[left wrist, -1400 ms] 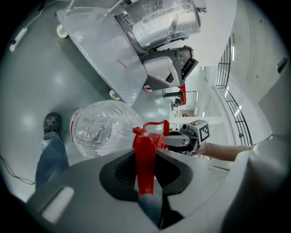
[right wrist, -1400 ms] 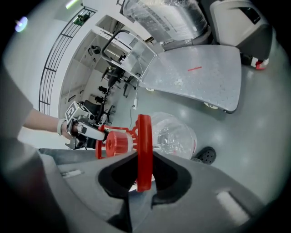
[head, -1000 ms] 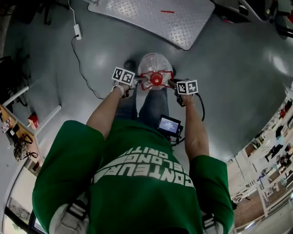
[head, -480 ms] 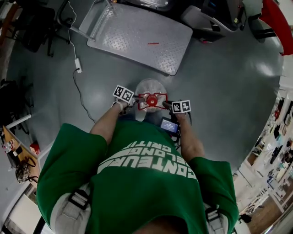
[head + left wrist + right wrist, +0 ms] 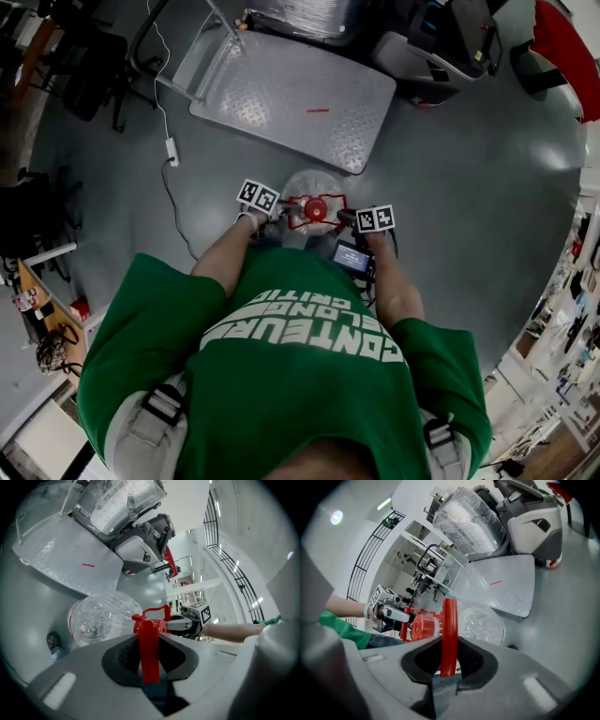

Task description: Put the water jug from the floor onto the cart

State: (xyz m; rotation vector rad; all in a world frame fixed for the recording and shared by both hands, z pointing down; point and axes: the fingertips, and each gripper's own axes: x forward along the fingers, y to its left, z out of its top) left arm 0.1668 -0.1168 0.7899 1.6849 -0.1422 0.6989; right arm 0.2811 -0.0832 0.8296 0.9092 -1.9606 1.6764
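Holding jug point(image 5: 314, 186) by its red handle point(image 5: 449, 620) from both sides: pinching one strip of it in left tongs point(image 5: 149, 651), pinching the opposite strip in right tongs point(image 5: 449, 658). Noting right jaws just opening a shade, with the red strip between them and the pads seeming to press on it all the same. Hanging jug in front of the body, cap point(image 5: 423, 626) toward the person, clear belly outward. Judging it off the floor point(image 5: 469, 216), going by what looks like a shoe point(image 5: 53, 641) showing below it in the left gripper view. Reckoning pick-up as done. Remaining: carrying jug over to the cart point(image 5: 291, 98), lying just ahead with a bare deck; lowering jug onto it; letting go with both tongs. Not seeing the jug's base in any view, so not confirming floor clearance outright. Not making out any water level through the glare on the plastic. Losing legs and feet behind the torso in the head view. Failing to identify the wrapped bulk point(image 5: 309, 14) at the cart's far end, cut off by the frame edge. Not finding the cart's wheels in any view.
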